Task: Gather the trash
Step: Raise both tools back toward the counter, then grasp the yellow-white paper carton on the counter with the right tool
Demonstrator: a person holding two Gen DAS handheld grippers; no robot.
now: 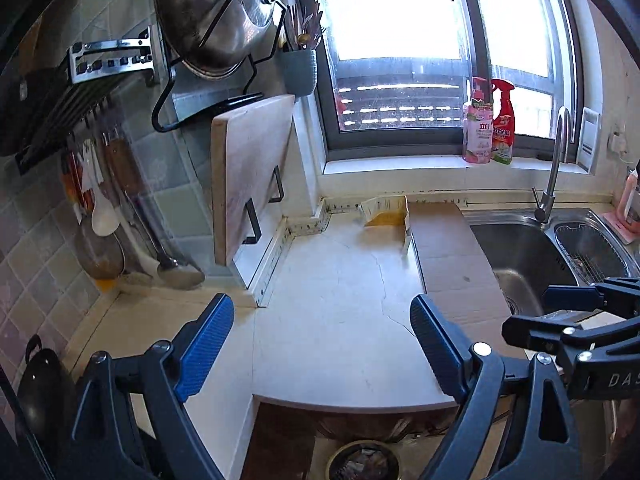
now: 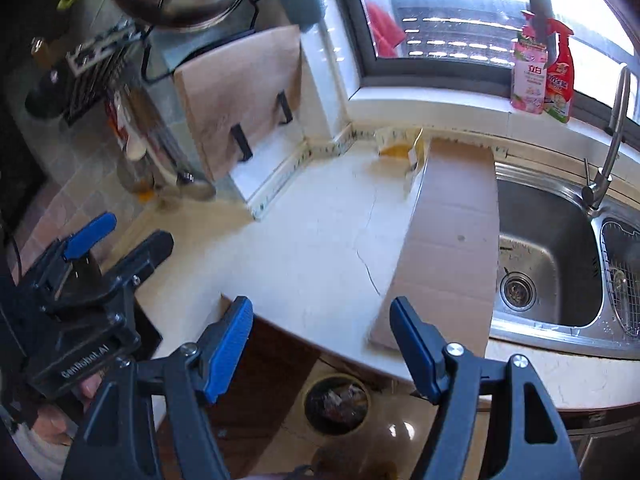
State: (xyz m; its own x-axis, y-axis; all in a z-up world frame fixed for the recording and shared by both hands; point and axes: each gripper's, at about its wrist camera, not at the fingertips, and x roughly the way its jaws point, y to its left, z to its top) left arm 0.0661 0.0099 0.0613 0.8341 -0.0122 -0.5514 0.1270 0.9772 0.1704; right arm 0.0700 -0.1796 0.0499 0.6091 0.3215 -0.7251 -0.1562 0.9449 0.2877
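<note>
A crumpled yellow-and-white carton point(image 1: 387, 213) lies on the white counter point(image 1: 340, 300) at the back, under the window; it also shows in the right wrist view point(image 2: 404, 145). A flat brown cardboard sheet point(image 1: 452, 256) lies beside it, along the sink's left edge, and shows in the right wrist view too point(image 2: 452, 240). A round trash bin point(image 2: 336, 404) with scraps inside stands on the floor below the counter's front edge. My left gripper point(image 1: 320, 344) is open and empty over the counter's front. My right gripper point(image 2: 320, 344) is open and empty above the front edge.
A steel sink point(image 1: 532, 256) with a tall faucet point(image 1: 554, 168) is at the right. A wooden cutting board point(image 1: 248, 176) leans at the back left. Ladles point(image 1: 132, 220) hang on the tiled wall. Two spray bottles point(image 1: 490, 124) stand on the windowsill. A black kettle point(image 1: 40, 384) sits far left.
</note>
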